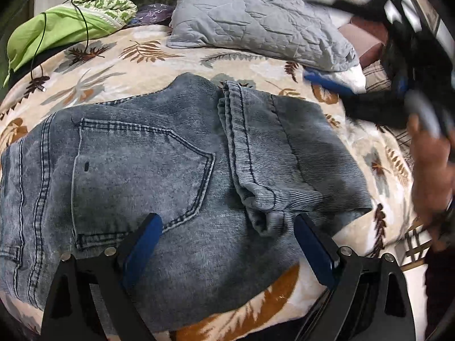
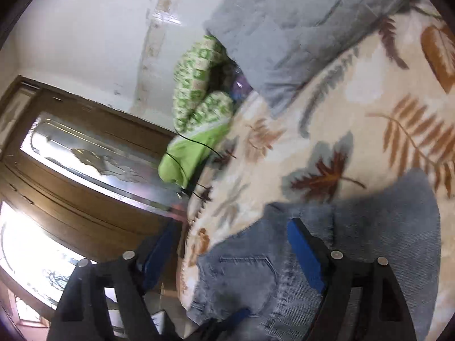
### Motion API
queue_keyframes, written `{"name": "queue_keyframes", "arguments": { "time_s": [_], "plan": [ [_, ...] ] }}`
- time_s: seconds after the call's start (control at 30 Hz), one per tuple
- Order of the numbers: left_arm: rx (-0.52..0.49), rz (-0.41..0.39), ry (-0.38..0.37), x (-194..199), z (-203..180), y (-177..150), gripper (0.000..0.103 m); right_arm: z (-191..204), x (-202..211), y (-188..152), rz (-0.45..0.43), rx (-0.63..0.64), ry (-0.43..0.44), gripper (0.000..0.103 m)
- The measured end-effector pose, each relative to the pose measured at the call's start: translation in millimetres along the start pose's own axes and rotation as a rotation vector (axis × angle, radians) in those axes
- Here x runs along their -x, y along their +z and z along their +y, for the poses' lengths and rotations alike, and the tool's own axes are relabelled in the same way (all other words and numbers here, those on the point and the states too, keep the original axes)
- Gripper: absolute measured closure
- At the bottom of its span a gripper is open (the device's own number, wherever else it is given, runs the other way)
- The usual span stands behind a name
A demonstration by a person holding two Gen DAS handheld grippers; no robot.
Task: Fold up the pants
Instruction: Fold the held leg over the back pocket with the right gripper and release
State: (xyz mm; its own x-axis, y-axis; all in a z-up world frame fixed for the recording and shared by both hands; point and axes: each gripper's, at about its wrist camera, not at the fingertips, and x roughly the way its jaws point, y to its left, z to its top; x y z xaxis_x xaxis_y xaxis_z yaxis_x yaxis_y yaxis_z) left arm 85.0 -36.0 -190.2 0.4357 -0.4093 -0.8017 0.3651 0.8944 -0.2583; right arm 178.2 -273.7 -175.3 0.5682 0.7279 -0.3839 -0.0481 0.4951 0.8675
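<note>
Left wrist: left tool (image 1: pixel 227 227) released, angled down over folded jeans (image 1: pixel 170 164); right tool (image 2: pixel 230 236) released.

Folded pants (image 1: pixel 176 164) on the bedspread (image 1: pixel 136 65), quilt (image 1: pixel 256 17) behind them.

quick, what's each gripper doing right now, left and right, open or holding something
Left gripper: open, over the folded jeans, holding nothing.
Right gripper: open, nothing between its fingers.
</note>
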Motion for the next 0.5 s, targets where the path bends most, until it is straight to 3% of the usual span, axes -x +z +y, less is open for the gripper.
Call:
{"name": "queue_keyframes", "arguments": {
  "time_s": [0.2,0.33,0.43,0.5],
  "plan": [
    [0.079,-0.032,-0.024,12,15,13,0.009,-36,20,-46,0.058,-0.087,0.001,0.021],
    [0.108,-0.045,0.029,9,21,28,0.009,-48,21,-67,0.107,-0.149,0.017,0.021],
    [0.063,-0.001,0.069,-8,15,31,0.009,-71,20,-84,0.144,-0.252,-0.023,0.021],
    [-0.017,0.044,0.134,-24,3,25,0.009,-81,26,-97,0.127,-0.263,0.008,0.021]
  ]
}}
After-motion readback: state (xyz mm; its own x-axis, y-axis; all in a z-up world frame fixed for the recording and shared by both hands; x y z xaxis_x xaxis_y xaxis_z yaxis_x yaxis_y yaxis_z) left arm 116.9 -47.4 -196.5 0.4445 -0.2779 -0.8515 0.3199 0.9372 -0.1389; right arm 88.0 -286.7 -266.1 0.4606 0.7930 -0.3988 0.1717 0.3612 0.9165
